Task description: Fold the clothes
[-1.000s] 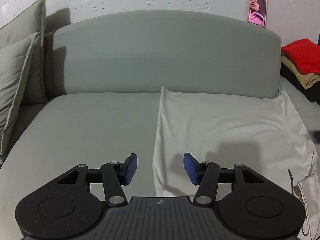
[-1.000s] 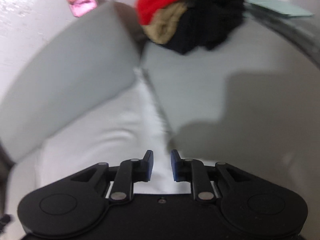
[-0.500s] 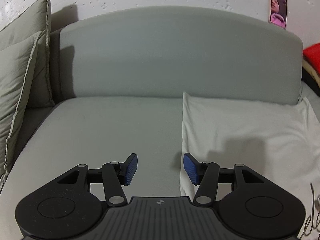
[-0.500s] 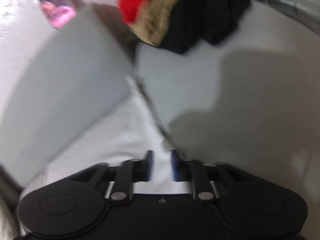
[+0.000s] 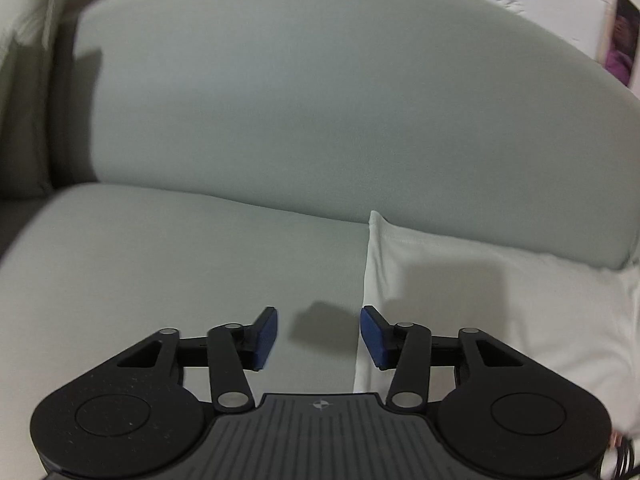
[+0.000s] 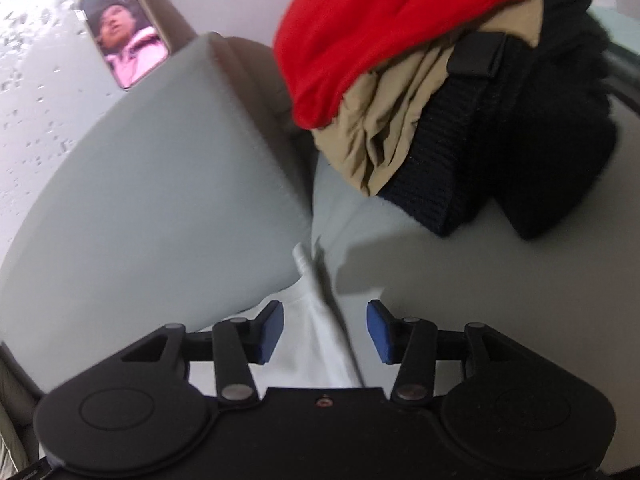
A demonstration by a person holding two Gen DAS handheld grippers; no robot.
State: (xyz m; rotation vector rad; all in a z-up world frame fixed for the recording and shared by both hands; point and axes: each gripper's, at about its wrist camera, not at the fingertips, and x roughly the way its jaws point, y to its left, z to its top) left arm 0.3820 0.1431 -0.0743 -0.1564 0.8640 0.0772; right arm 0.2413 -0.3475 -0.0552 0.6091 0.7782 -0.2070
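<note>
Here I am working over a white garment lying flat on the grey sofa seat, its far edge tucked against the backrest; I am holding a gripper at each of its two far corners. My left gripper is hanging over the garment's left edge, which is running near-to-far straight between the pads; the right pad is sitting above the cloth and the other above bare cushion; the jaws are closing, yet nothing is pinched, and I judge the edge is still lying below the pads rather than between them. My right gripper is hovering at the opposite side, where the garment's right edge is forming a raised, slightly blurred ridge leading away to a corner at the foot of the backrest; its jaws are opening, the cloth is showing in the gap, and neither pad is pressing on it. Both grippers are pointing steeply downward and away toward the backrest. So the relation that matters is this: each edge is lying lengthwise along my pointing line, with the far corners just beyond the fingertips; each hand is nearest its own side. Beyond my right gripper a pile of clothes is resting at the sofa's far right, red on top, tan and black beneath; a phone is propped against the wall above the backrest.
</note>
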